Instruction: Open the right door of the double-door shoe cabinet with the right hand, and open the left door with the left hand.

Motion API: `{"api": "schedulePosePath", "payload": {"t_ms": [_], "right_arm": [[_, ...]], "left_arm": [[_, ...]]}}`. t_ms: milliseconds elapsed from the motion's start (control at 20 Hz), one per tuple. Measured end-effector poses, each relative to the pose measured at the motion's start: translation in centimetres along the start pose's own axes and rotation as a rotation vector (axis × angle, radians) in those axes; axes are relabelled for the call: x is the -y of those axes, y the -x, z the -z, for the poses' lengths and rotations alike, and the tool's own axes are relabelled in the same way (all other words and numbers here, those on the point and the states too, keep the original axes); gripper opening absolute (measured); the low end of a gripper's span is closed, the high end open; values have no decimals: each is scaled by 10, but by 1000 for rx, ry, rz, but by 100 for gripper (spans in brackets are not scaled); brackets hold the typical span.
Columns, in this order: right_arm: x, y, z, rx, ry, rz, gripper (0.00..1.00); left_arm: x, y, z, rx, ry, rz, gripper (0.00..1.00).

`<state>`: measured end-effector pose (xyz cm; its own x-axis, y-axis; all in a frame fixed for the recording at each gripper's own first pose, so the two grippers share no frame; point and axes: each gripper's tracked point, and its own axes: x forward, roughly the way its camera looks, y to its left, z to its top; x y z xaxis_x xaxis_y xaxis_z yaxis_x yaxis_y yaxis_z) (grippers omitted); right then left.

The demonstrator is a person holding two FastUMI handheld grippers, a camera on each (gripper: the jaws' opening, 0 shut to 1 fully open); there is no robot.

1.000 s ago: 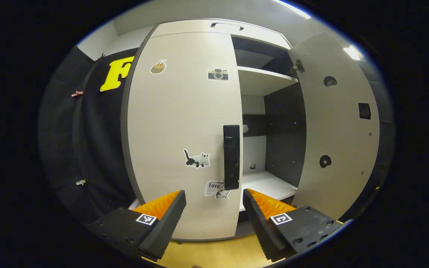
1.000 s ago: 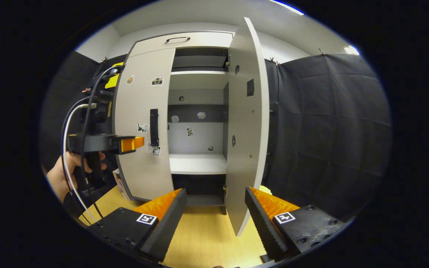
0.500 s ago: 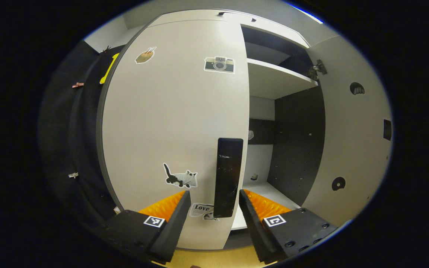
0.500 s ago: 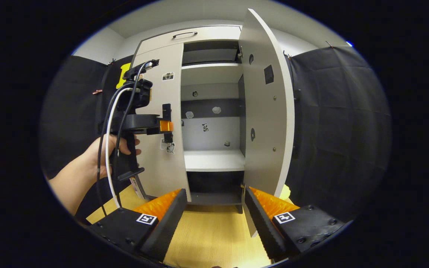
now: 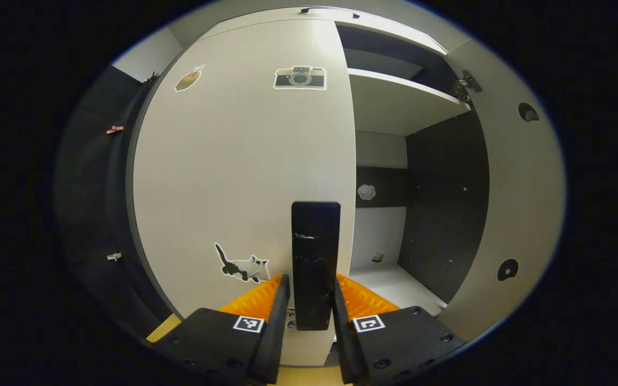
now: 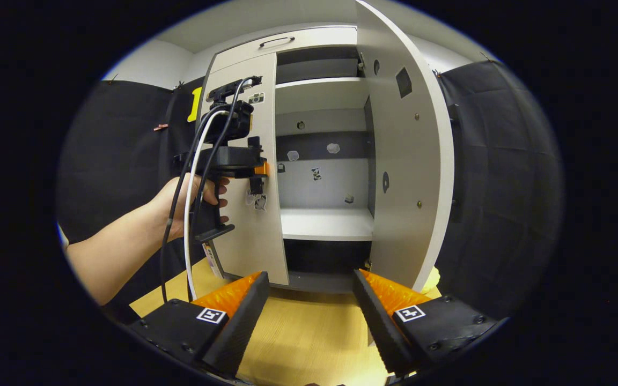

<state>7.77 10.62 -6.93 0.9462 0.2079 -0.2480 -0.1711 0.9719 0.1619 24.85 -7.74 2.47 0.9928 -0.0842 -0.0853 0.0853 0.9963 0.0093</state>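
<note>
Left hand-held gripper [image 5: 311, 313] now closed in around the black handle [image 5: 315, 262] of the shoe cabinet's left door [image 5: 239, 177], orange fingers [image 5: 258, 297] drawn in from a wide spread a second ago to flank the handle's lower end, seemingly touching both sides. Left door not yet swung out. Right door [image 6: 408, 161] standing wide open, shelf [image 6: 328, 222] exposed. Right hand-held gripper [image 6: 309, 316] pulled back over the wooden floor [image 6: 298, 338], jaws apart and empty. Seen from the right gripper view: hand [image 6: 193, 206] steadying the left tool at the handle.
</note>
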Motion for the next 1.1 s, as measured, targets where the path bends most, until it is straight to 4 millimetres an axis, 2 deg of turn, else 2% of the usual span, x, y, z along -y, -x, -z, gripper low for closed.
{"api": "schedulePosePath", "payload": {"t_ms": [50, 200, 350, 450, 700, 1100], "right_arm": [[1, -1, 2, -3, 1, -10, 98], [3, -3, 5, -15, -14, -35, 98], [15, -7, 11, -22, 0, -44, 98], [16, -7, 13, -29, 1, -64, 98], [19, -6, 14, -35, -3, -124, 98], [17, 5, 27, -61, 14, -152, 99]], "left_arm": [[-1, -2, 1, 2, -14, -5, 35], [-1, 0, 0, 13, -23, 2, 32], [-1, -1, 0, 25, -21, -13, 18], [-1, -1, 1, 30, -28, -30, 15], [-3, 0, 1, 33, -16, -56, 15], [-7, 7, 4, 31, -18, -94, 15]]}}
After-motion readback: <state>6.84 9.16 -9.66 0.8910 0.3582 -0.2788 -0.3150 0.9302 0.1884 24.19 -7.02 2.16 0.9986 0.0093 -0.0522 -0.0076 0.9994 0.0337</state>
